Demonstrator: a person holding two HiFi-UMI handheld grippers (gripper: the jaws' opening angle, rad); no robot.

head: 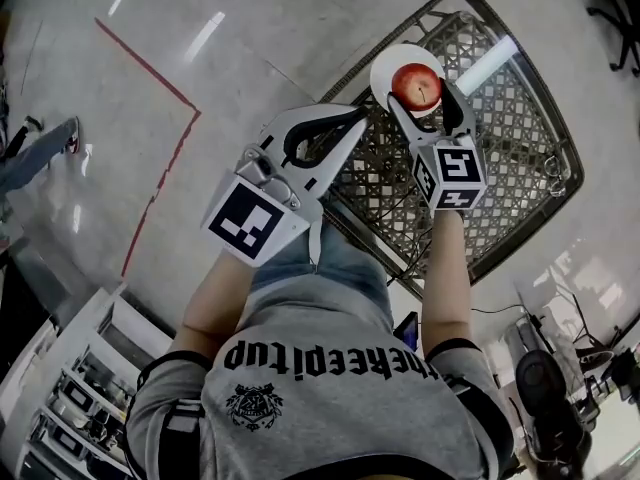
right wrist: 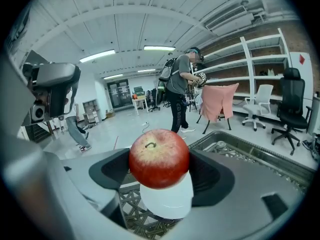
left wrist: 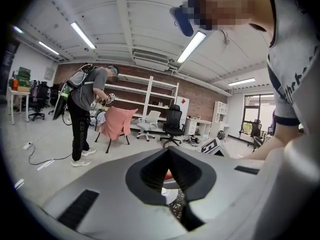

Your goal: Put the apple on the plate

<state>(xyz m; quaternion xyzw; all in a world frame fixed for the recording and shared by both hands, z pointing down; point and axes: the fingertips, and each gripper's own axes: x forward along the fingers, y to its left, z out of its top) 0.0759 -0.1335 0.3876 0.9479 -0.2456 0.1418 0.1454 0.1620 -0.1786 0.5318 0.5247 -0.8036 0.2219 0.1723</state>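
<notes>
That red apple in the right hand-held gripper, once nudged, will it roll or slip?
Probably rolls: the apple is round and the plate looks small and shallow. Its skin looks smooth and glossy, so it may slip in the right hand-held gripper. No dent where gripped, so likely firm.

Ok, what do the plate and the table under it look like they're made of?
The plate is plain white, smooth and thin-edged; it could be ceramic or plastic, I cannot tell which. The table is a dark open lattice of woven strands in a rounded frame, probably wicker-style synthetic or metal. Light glints off it, so the finish is fairly glossy.
</notes>
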